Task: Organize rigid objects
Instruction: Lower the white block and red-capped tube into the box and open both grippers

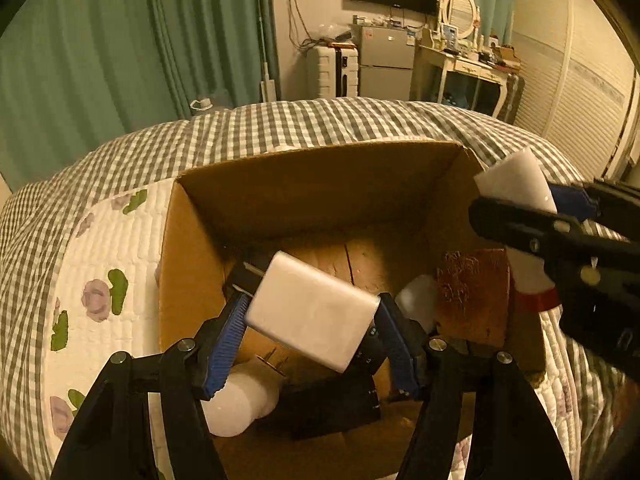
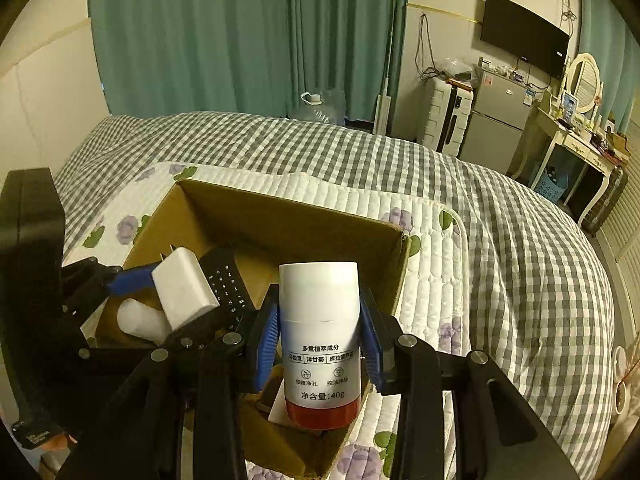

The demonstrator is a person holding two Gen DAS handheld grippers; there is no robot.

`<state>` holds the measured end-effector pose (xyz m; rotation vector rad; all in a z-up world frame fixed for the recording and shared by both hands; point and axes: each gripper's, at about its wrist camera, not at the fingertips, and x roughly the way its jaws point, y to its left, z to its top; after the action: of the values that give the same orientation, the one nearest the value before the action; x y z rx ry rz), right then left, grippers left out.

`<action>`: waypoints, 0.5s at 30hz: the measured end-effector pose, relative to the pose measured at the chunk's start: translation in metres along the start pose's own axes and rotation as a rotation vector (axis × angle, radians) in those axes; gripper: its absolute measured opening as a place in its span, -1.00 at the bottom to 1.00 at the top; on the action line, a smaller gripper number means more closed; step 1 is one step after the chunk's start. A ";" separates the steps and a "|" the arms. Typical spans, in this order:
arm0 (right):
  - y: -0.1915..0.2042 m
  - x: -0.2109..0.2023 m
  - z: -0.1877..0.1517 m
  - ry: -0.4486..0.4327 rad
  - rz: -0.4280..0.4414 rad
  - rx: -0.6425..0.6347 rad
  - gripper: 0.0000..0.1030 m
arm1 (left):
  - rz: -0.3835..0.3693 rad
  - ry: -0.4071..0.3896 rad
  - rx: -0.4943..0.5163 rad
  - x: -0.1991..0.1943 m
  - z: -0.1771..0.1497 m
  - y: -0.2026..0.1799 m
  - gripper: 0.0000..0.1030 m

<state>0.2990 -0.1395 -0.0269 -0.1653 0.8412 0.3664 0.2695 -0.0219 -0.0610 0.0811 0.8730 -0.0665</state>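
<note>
The left gripper (image 1: 312,312) blocks a good part of the cardboard box (image 1: 320,176) floor, and its white charger (image 1: 312,312) covers most of the black remote (image 1: 332,404) beneath. The white cylinder (image 1: 240,404) in the box disappears behind a blue pad. On the right, the stick tube (image 2: 320,340) hides the box's near corner, and its small print below the icons is barely legible. A brown object (image 1: 472,292) in the box stays too blurred to identify.
</note>
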 end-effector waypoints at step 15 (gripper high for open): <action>0.013 0.012 0.022 0.017 -0.013 -0.006 -0.30 | 0.070 -0.115 -0.059 -0.046 0.019 0.041 0.56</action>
<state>0.3170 -0.1183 -0.0212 -0.1794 0.8556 0.3555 0.2581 0.0184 -0.0120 0.0518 0.7561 0.0202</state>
